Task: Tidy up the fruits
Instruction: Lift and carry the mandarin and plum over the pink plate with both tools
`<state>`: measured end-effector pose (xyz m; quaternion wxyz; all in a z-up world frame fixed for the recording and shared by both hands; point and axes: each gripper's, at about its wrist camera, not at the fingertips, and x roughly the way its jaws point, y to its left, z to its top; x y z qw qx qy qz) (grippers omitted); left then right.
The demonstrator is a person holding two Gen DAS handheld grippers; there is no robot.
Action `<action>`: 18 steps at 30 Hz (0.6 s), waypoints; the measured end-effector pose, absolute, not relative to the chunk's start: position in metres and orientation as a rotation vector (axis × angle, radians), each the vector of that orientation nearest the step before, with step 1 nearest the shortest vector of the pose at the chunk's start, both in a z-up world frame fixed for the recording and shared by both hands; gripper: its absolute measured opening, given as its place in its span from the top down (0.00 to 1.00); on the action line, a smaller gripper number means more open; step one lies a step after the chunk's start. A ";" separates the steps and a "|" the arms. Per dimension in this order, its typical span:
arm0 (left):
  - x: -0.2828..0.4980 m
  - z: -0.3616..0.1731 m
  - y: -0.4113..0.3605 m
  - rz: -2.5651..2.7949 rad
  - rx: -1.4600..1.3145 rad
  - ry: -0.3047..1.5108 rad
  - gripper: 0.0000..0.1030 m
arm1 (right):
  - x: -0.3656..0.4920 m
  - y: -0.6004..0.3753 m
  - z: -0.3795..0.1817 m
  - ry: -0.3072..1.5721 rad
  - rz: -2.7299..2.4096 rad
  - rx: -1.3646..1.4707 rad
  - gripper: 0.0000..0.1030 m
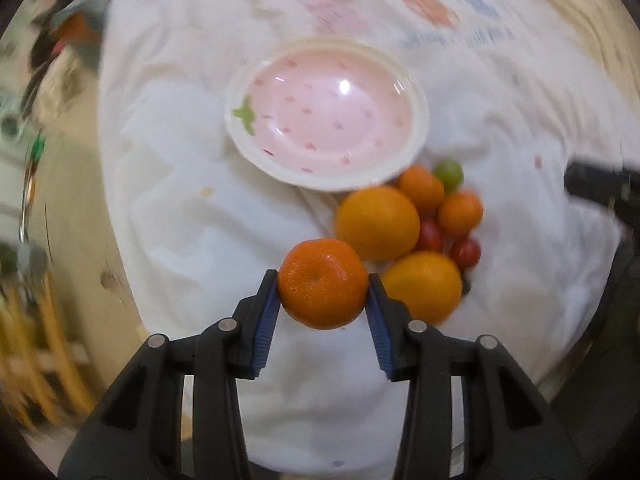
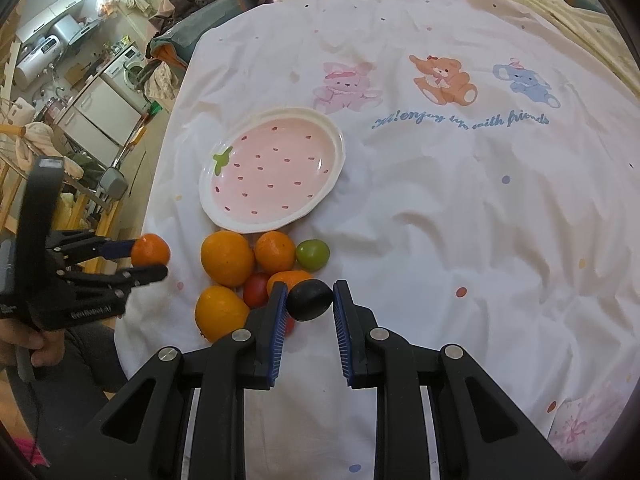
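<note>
Both grippers clamped on fruit beside the strawberry plate.

Left wrist view: left gripper narrowed onto a mandarin, blue pads pressed to both its sides, fruit held clear above the white cloth. Behind it, fruit pile of oranges, small red tomatoes and one green fruit, touching the near rim of the pink strawberry plate; plate bare inside. Right wrist view: right gripper closed down on a dark plum, pads against its two ends; whether it rests on the cloth or is lifted, not clear. Fruit pile just left of the plum, just below the plate. Left gripper at far left, off the cloth edge, gripped by a hand.
</note>
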<state>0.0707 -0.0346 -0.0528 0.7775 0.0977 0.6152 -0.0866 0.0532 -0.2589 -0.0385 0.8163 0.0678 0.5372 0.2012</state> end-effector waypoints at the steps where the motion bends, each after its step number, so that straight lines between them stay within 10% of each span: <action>1: 0.071 -0.045 -0.034 -0.157 0.183 1.301 0.63 | 0.053 -0.260 -0.038 1.141 0.428 0.147 0.76; 18: 0.095 0.009 -0.015 -0.028 -0.013 1.043 0.63 | 0.080 -0.275 0.005 0.922 0.416 0.248 0.76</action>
